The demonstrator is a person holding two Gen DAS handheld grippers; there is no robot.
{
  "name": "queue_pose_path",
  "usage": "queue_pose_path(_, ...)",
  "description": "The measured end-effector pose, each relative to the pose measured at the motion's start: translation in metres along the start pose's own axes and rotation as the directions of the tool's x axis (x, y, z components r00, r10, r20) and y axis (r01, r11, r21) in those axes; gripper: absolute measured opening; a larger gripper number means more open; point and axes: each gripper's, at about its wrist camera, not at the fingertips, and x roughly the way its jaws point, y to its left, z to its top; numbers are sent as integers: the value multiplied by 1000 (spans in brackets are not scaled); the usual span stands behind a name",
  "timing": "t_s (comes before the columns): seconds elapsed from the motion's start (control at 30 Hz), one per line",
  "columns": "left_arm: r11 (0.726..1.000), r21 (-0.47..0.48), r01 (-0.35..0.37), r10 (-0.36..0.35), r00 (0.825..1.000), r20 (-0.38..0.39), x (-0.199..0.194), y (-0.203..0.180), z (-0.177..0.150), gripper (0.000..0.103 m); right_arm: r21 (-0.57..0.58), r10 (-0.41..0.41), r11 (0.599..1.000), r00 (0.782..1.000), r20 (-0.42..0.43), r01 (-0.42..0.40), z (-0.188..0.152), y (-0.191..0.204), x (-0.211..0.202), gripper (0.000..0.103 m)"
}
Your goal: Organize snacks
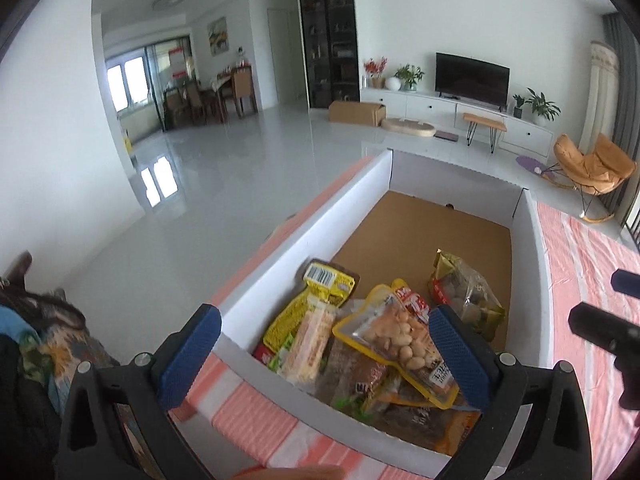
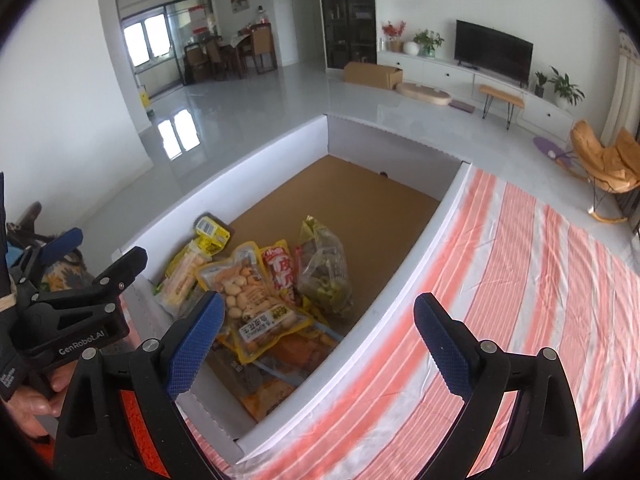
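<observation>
The white box [image 1: 304, 216] sits on a striped cloth [image 2: 540, 280], right below both grippers. Snack packets [image 2: 256, 300] are piled at its near end, under the tips. Left gripper [image 1: 324, 344] and right gripper [image 2: 320, 344] both have jaws spread wide, holding nothing.

White walls and a brown cardboard floor are noted on the box [image 2: 416, 240]. The cloth [image 2: 520, 300] is striped salmon-pink and white. A yellow-edged peanut packet [image 1: 396, 344] is recorded; blue cross-hatched pads [image 2: 444, 344] on black frames.
</observation>
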Motion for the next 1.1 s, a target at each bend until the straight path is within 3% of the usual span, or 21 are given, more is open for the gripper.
queue_pose_path(1.1, 1000, 14, -21, 20, 1000, 11, -9, 9, 0, 103, -67, -8, 998, 1000, -19, 7, 1, 29, 0, 97)
